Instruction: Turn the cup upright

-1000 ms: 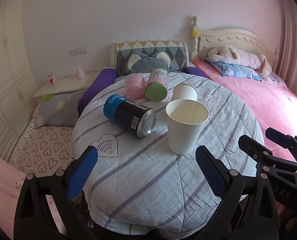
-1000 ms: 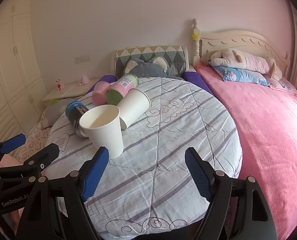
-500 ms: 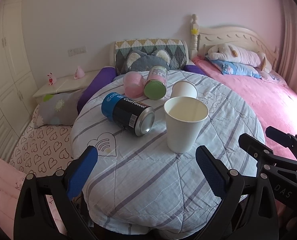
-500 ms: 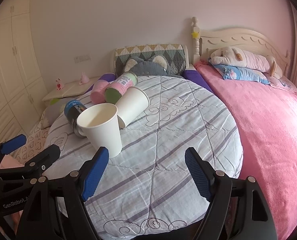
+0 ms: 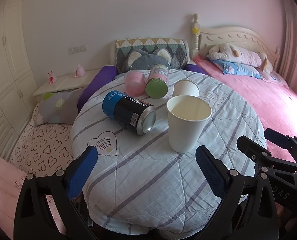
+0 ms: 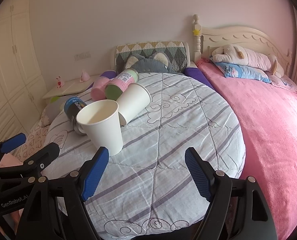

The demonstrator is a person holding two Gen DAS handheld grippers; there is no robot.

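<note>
A white paper cup [image 5: 187,123] stands upright, mouth up, on the round striped table [image 5: 158,180]; it also shows in the right wrist view [image 6: 102,126]. A second white paper cup [image 6: 133,104] lies on its side just behind it, seen bottom-first in the left wrist view [image 5: 186,89]. My left gripper [image 5: 146,170] is open and empty, in front of the upright cup. My right gripper [image 6: 146,169] is open and empty, to the right of the upright cup, its left fingertip close to the cup's base.
A blue and black can [image 5: 128,113], a pink cup [image 5: 134,82] and a green-lidded jar [image 5: 157,81] lie on their sides behind the cups. A pink bed [image 6: 268,110] stands to the right, a bench with cushions [image 5: 56,108] to the left.
Both views have shifted slightly, the table and cups sitting a little differently in frame. The cups and cans have not moved on the table. Both grippers stay open.
</note>
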